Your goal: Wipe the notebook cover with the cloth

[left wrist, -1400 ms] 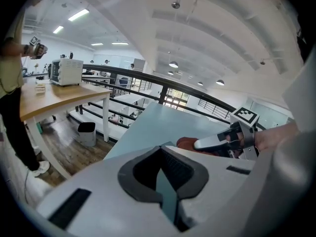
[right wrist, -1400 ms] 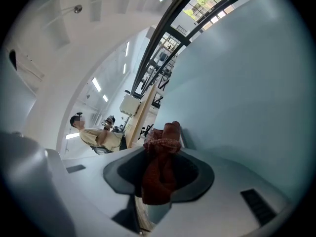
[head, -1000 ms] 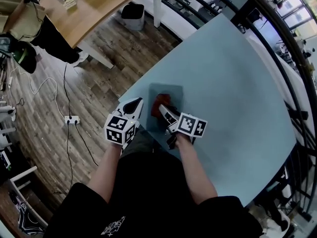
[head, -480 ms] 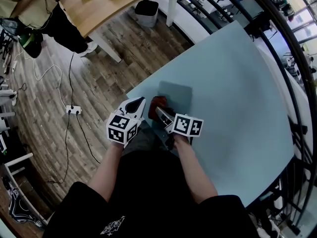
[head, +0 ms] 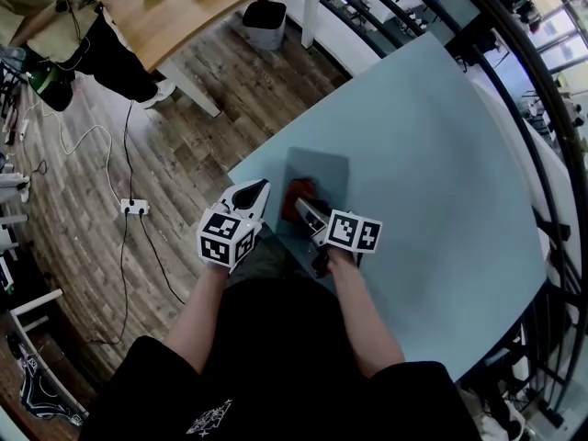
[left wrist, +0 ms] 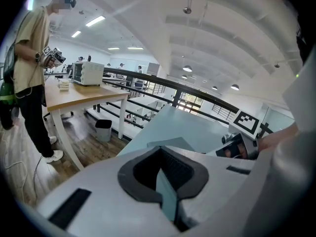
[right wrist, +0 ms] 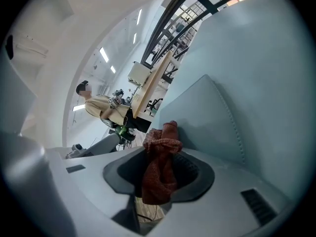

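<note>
Notebook (head: 322, 173): near corner edge of surface (head: 441, 154); open surface beyond.
Right claw (head: 303, 206): grasping cloth (head: 298, 191) at notebook's near edge.
Left claw (head: 254, 193): clenched, empty, left of notebook.

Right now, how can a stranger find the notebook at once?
On the large pale blue table, look at the corner nearest the person. The flat rectangular grey-blue notebook lies there, just beyond the red-brown cloth held in the right tongs; only its darker shade and stitched edge separate it from the tabletop.
</note>
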